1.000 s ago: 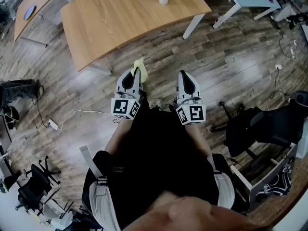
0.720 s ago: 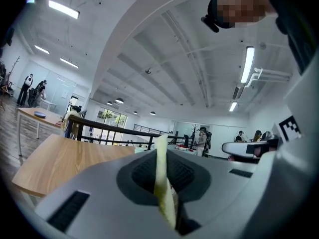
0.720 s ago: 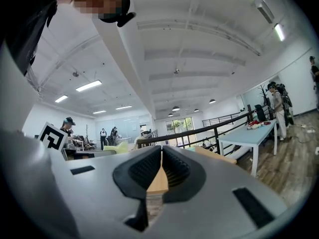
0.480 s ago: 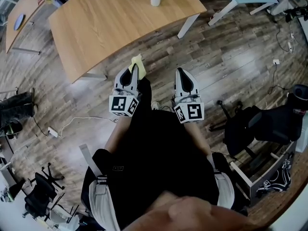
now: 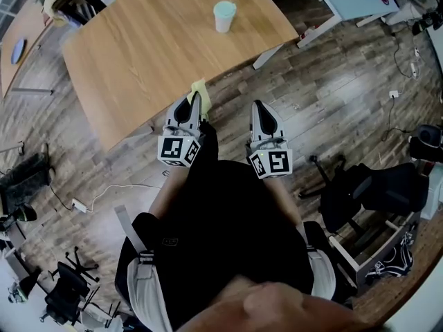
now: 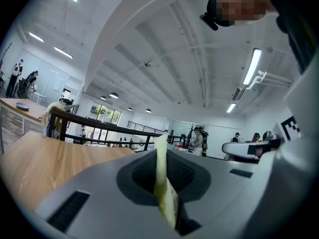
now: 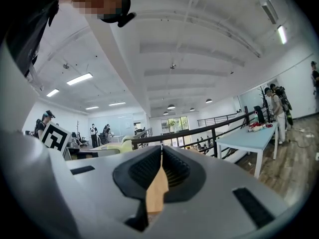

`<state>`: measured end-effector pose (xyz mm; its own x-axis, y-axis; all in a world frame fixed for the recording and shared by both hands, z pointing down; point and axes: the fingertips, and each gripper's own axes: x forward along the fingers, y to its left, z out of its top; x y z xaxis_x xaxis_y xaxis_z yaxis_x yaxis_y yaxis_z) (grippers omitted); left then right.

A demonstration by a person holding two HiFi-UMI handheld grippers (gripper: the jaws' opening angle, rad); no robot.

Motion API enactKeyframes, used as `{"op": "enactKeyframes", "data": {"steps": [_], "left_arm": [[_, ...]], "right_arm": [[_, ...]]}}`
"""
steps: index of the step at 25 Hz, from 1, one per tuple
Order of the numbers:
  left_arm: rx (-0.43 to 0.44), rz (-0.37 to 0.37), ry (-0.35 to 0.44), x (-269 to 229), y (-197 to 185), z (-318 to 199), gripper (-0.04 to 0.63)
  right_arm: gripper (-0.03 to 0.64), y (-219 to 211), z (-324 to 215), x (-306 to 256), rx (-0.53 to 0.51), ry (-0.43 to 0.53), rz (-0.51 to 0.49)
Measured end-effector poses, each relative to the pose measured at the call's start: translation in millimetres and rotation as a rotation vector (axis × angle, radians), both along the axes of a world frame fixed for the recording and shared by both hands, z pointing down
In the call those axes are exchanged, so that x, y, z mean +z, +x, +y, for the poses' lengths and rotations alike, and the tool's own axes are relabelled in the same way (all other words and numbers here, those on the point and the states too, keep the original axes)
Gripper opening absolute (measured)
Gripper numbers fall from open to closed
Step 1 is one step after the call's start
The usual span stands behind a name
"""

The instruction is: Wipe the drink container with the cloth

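Two grippers show: the left gripper (image 5: 196, 104) and the right gripper (image 5: 257, 111). One cloth (image 5: 199, 90) sits between the left jaws. One drink container (image 5: 224, 15) stands well ahead of them.

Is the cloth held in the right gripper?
No, the left gripper clamps the yellow cloth; the right gripper is shut on nothing.

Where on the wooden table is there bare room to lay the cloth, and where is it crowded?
Nearly the whole wooden table is bare, from its near edge by the left gripper, which pinches the yellow cloth, up to the cup near the far edge. The floor at right, round the black chair, is crowded.
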<state>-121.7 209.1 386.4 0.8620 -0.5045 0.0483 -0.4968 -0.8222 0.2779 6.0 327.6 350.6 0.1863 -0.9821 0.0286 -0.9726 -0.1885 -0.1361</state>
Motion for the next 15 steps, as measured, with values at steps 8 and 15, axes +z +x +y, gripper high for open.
{"op": "enactKeyframes", "data": {"steps": [8,15], "left_arm": [[0.051,0.007,-0.025,2,35,-86,0.038],[0.05,0.012,-0.053,10,47,-144,0.038]], "right_arm": [[0.034,26,-100,6,0.005,-0.028,-0.024],[0.034,44,-162,11,-0.003,-0.073,0.001]]}}
